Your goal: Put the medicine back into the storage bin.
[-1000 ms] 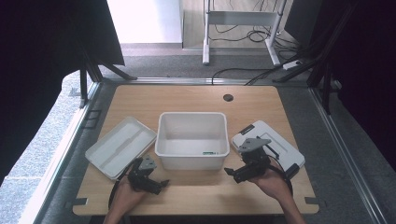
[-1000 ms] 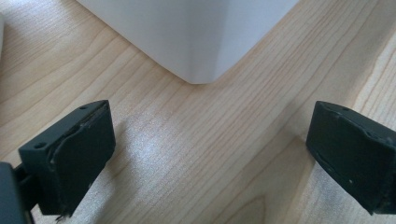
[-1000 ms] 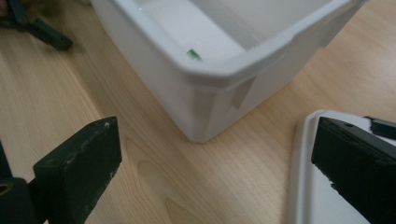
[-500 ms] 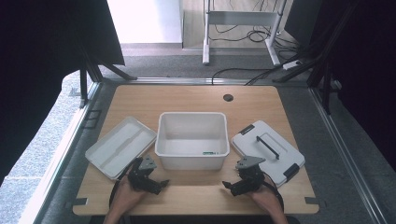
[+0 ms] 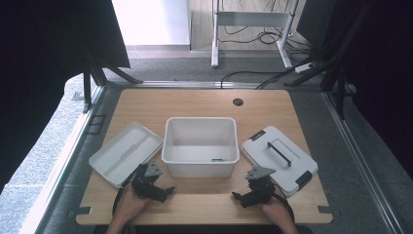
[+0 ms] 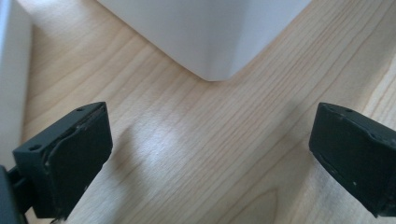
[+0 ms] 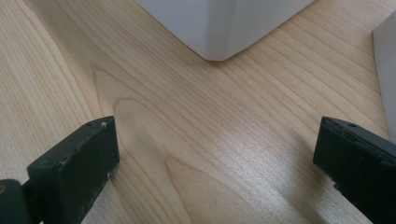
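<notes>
- Fingers of both grippers stand wide apart and hold nothing; in the high view the left gripper (image 5: 163, 191) rests near the worktop's (image 5: 195, 102) front edge at about 7 o'clock from the white bin (image 5: 200, 146), and the right gripper (image 5: 242, 197) at about 5 o'clock from it.
- From that view, the person's hands come in from the bottom edge, forearms low, each gripper angled inward toward the bin's near corners. The shallow tray (image 5: 124, 152) lies at the bin's 9 o'clock, just beside the left gripper; the latched lid (image 5: 280, 158) lies at its 3 o'clock, close to the right gripper.
- Left gripper view: bare wood lies between the black fingers (image 6: 65, 161), and a rounded bin corner (image 6: 212, 42) sits at 12 o'clock, apart from them. A slightly crooked advance would likely strike that corner and push the light bin away.
- Right gripper view: fingers (image 7: 74, 172) equally spread over empty wood, another bin corner (image 7: 219, 32) at 12 o'clock, the lid's edge (image 7: 385, 70) at 3 o'clock. Swinging outward risks knocking the lid toward the worktop's edge.
</notes>
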`<state>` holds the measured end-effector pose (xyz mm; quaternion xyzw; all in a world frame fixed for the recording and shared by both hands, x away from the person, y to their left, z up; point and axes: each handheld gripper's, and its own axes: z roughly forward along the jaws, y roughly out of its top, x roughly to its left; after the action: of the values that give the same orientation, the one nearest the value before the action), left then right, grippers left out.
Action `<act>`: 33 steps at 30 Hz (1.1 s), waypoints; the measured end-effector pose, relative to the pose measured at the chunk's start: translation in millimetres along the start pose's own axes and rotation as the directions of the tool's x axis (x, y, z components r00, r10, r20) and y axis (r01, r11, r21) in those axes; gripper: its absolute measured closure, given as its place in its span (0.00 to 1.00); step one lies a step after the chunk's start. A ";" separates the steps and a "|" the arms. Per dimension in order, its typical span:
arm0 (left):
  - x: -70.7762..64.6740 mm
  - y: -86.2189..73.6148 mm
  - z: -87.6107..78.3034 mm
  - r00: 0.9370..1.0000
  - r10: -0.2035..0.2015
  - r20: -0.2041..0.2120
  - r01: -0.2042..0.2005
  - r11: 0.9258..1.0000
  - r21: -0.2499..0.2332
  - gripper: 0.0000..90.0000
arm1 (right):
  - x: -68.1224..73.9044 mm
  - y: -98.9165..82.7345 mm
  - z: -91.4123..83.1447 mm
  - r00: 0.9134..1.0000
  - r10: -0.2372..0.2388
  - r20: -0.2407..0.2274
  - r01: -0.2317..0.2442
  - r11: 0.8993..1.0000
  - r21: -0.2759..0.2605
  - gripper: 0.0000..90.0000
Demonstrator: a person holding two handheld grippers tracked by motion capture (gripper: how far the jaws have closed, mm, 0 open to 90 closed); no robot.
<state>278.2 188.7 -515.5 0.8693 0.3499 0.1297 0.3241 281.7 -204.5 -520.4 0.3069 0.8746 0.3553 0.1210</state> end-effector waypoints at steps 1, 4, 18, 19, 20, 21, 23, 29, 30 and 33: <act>1.7 0.2 -3.0 1.000 -0.011 0.005 0.011 1.000 -0.007 0.00 | 0.0 0.0 0.0 1.000 0.000 0.000 0.000 1.000 0.000 0.00; 5.3 1.7 -9.9 1.000 -0.021 0.001 0.021 1.000 -0.018 0.00 | 0.0 0.0 0.0 1.000 0.000 0.000 0.000 1.000 0.000 0.00; 44.8 10.7 -53.8 0.995 -0.088 -0.043 0.086 0.996 -0.031 0.00 | 0.0 0.0 0.0 1.000 0.001 0.001 -0.001 1.000 -0.001 0.00; 50.4 11.4 -57.7 0.994 -0.098 -0.044 0.097 0.995 -0.036 0.00 | 0.0 0.0 0.0 1.000 0.001 0.001 -0.001 1.000 -0.001 0.00; 53.7 11.8 -59.8 0.993 -0.107 -0.044 0.106 0.994 -0.040 0.00 | 0.0 0.0 0.0 1.000 0.001 0.001 -0.001 1.000 -0.001 0.00; 58.0 12.3 -62.7 0.992 -0.115 -0.047 0.113 0.993 -0.043 0.00 | 0.0 0.0 0.0 1.000 0.001 0.001 -0.001 1.000 -0.001 0.00; 66.2 13.2 -67.6 0.990 -0.125 -0.059 0.122 0.992 -0.044 0.00 | 0.0 -0.1 0.1 1.000 0.000 0.002 0.000 1.000 -0.002 0.00; 92.2 15.1 -76.7 0.984 -0.147 -0.100 0.143 0.989 -0.043 0.04 | 0.0 -0.1 0.1 1.000 0.000 0.002 0.000 1.000 -0.002 0.00; 97.3 15.2 -77.8 0.982 -0.153 -0.107 0.149 0.988 -0.045 0.05 | 0.0 0.0 0.1 1.000 0.001 0.003 -0.001 1.000 -0.001 0.00; 112.7 14.5 -80.1 0.978 -0.173 -0.121 0.167 0.984 -0.058 0.11 | -0.1 0.1 0.0 1.000 0.002 0.002 -0.002 1.000 0.000 0.00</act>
<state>330.9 296.7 -445.6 0.8184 0.4393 0.1642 0.3320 281.7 -204.5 -520.4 0.3078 0.8742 0.3554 0.1215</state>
